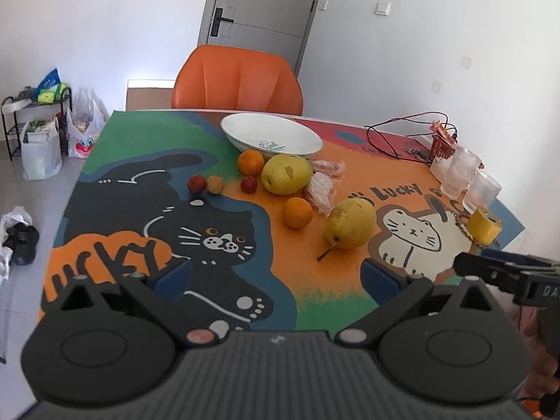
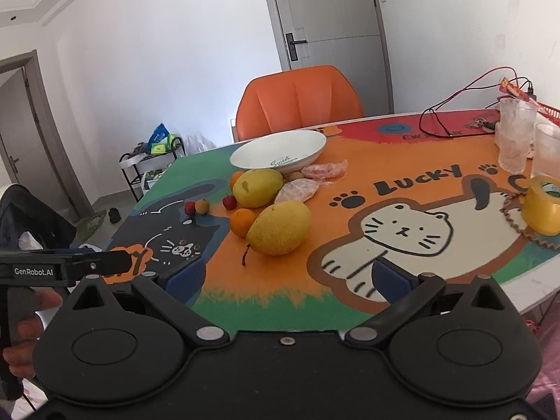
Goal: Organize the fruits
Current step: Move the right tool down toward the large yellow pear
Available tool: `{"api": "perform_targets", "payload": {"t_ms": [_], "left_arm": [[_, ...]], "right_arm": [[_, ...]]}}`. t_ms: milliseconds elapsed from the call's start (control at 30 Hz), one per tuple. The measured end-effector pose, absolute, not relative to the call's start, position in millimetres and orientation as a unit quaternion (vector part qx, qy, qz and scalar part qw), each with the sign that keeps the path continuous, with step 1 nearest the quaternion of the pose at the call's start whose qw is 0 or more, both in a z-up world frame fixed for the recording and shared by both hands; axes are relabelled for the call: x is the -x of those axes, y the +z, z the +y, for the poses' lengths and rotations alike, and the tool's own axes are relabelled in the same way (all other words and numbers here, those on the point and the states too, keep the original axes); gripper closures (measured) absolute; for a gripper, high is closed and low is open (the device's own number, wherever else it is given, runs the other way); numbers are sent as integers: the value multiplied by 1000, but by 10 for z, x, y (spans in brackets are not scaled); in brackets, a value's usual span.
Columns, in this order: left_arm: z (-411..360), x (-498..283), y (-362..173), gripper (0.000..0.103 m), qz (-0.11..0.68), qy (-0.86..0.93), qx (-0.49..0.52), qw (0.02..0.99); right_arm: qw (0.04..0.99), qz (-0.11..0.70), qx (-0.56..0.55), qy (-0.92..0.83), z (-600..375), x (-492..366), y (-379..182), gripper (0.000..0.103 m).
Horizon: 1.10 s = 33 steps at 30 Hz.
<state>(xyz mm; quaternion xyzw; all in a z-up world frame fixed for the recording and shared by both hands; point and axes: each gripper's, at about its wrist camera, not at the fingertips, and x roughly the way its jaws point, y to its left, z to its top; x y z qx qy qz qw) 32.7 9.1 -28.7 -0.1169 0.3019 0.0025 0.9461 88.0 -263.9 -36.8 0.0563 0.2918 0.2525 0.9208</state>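
A white bowl (image 1: 271, 135) (image 2: 280, 151) stands at the table's far side. In front of it lie two yellow pears (image 1: 286, 173) (image 1: 350, 223), two oranges (image 1: 251, 162) (image 1: 297, 212), two small red fruits (image 1: 197, 184) (image 1: 249, 184), a small yellow fruit (image 1: 215, 184) and peeled citrus pieces (image 1: 320, 192). The near pear also shows in the right wrist view (image 2: 279, 228). My left gripper (image 1: 276, 280) is open and empty above the near table edge. My right gripper (image 2: 288, 276) is open and empty, just short of the near pear.
Clear plastic cups (image 1: 460, 171) (image 2: 514, 140), a yellow tape roll (image 1: 484, 225) (image 2: 542, 208), cables (image 1: 402, 133) and a small red basket (image 1: 442, 145) crowd the right side. An orange chair (image 1: 238, 82) stands behind the table. Bags and a rack (image 1: 38, 129) sit on the floor at left.
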Motion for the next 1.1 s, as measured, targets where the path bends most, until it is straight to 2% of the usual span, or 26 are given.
{"api": "perform_targets", "payload": {"t_ms": [67, 200, 567, 933, 1100], "left_arm": [[119, -404, -322, 2, 305, -5, 133, 943], [153, -565, -383, 9, 309, -5, 136, 941], [199, -1044, -525, 26, 323, -1, 139, 936], [229, -1340, -603, 32, 329, 5, 137, 934], [259, -1432, -639, 33, 331, 5, 144, 932]], "right_arm": [[919, 296, -60, 254, -2609, -937, -417, 6], [911, 309, -66, 264, -2535, -1059, -524, 10], [896, 336, -111, 268, -2393, -1537, -687, 12], [888, 357, -120, 265, -2147, -1881, -818, 20], [880, 373, -132, 265, -2078, -1985, -912, 20]]}}
